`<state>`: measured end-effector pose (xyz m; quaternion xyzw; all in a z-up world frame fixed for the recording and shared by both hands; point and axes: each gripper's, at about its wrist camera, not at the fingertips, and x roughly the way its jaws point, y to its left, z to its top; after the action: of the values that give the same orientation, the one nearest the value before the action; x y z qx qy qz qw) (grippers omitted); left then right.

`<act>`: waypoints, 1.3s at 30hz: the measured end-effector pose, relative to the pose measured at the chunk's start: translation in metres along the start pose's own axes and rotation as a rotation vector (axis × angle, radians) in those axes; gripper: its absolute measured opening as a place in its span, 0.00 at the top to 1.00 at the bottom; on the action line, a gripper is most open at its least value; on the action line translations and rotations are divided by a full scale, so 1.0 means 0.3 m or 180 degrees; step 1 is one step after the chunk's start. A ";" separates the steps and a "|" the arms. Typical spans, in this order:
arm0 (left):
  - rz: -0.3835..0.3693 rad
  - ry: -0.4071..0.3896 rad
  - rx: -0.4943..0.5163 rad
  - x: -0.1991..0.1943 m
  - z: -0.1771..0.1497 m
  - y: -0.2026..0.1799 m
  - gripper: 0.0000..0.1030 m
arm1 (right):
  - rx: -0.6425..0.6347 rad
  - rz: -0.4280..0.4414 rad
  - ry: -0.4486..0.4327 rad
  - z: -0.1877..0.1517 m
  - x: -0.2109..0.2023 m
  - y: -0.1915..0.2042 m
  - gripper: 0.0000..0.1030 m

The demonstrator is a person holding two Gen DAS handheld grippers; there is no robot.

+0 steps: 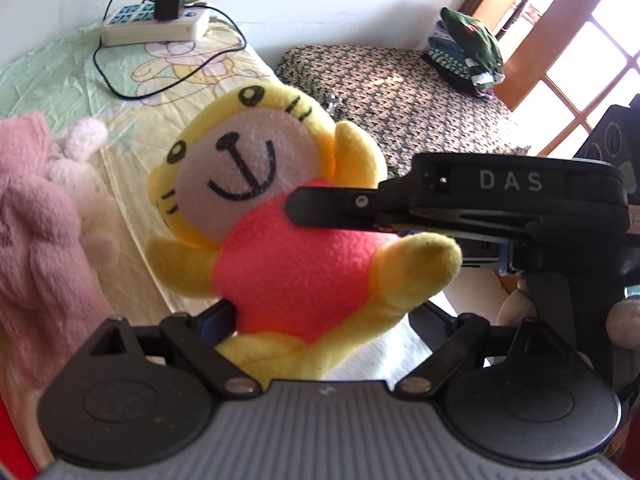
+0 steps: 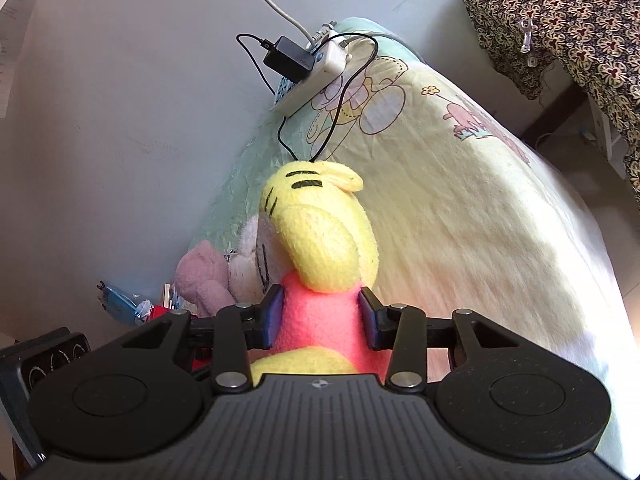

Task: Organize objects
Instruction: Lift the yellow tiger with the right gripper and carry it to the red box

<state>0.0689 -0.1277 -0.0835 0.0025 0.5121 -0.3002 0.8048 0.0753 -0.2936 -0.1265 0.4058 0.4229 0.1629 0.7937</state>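
Note:
A yellow plush toy [image 1: 256,168] with a white face and a pink body hangs above the bed sheet [image 1: 128,128], held from two sides. My left gripper [image 1: 324,320] is shut on its lower body: the left pad [image 1: 218,316] presses into the pink fabric, and the other finger lies by the yellow leg, mostly hidden. My right gripper [image 1: 294,208] reaches in from the right and pinches the toy at chest height. In the right wrist view, the right gripper [image 2: 320,316] has both pads squeezing the plush toy [image 2: 320,240] just below its head.
A pink plush [image 1: 36,200] and a white plush [image 1: 84,140] lie at the left on the bed. A power strip [image 1: 154,26] with a black charger and cables sits by the wall. A patterned cloth-covered table [image 1: 400,92] with folded clothes [image 1: 468,48] stands beyond the bed.

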 end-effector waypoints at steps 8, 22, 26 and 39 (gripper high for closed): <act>-0.0026 -0.0126 0.0201 -0.082 -0.070 -0.073 0.13 | 0.0034 -0.0024 -0.0165 -0.093 -0.105 0.028 0.59; 0.0177 -0.0739 0.0469 -0.421 -0.197 -0.004 0.13 | -0.0238 0.0267 -0.0520 -0.254 -0.145 0.303 0.59; 0.0288 -0.0925 0.0458 -0.546 -0.241 0.085 0.13 | -0.0346 0.0398 -0.0545 -0.313 -0.098 0.431 0.59; 0.0465 -0.1127 0.0207 -0.780 -0.327 0.437 0.13 | -0.0629 0.0595 -0.0398 -0.472 0.178 0.758 0.59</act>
<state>-0.0175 0.1228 0.0234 0.0129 0.3510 -0.2531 0.9014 0.0122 -0.0494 -0.0218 0.3727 0.3150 0.2513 0.8359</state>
